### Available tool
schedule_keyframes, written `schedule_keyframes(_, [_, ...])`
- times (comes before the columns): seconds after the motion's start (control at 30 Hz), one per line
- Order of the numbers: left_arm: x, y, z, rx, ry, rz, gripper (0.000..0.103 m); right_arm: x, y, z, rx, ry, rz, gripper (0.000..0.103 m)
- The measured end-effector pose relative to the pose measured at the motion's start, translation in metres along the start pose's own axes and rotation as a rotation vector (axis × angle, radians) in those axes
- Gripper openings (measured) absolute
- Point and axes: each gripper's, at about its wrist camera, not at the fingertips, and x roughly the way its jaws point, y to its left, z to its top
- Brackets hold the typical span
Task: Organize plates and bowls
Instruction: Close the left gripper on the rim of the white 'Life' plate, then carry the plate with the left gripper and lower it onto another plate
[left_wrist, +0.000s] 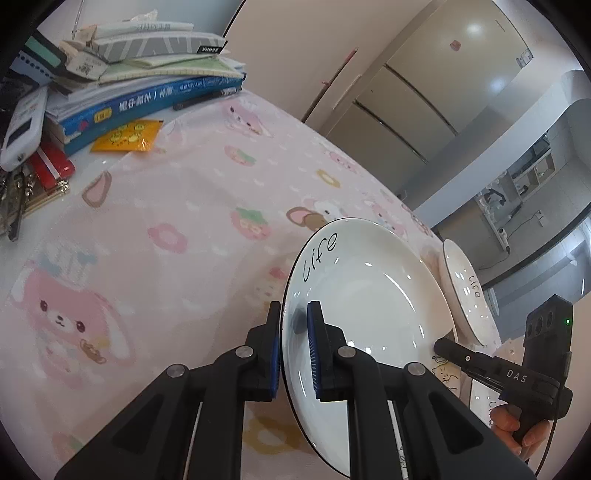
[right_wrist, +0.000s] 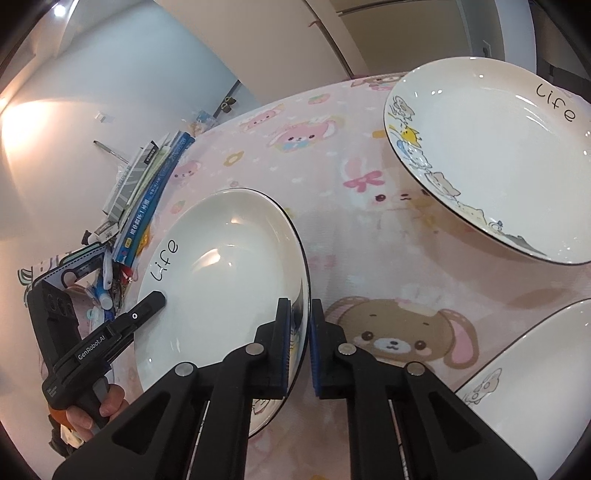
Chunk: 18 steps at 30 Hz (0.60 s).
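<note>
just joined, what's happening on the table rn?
A person holds one white "Life" plate with both tools: the left hand-held gripper is clamped on one edge of its rim and the right hand-held gripper on the opposite edge. A second cartoon-cat plate sits apart on the pink tablecloth, and a third plate's edge shows at the lower right. Books are piled at the table's far edge.

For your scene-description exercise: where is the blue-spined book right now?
In the left wrist view the blue-spined book lies at the upper left, at the bottom of a stack of papers on the table's far edge, with an orange packet just in front of it.
</note>
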Motion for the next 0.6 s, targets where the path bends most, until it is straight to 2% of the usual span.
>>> schedule_keyframes(0.2, [-0.019,-0.017,-0.003,0.036,-0.023,0.009,0.014,-0.025,0.003,-0.004,0.012,-0.02,0.006,0.009])
schedule_keyframes(0.33, [-0.025,-0.031,-0.004,0.036,-0.007,-0.025,0.014,-0.049,0.001,-0.009,0.011,-0.033,-0.001,0.009])
schedule_keyframes(0.6, [-0.045,-0.092,-0.019,0.129,-0.021,-0.085,0.014,-0.114,-0.019,-0.025,0.038,-0.112,-0.026,0.009])
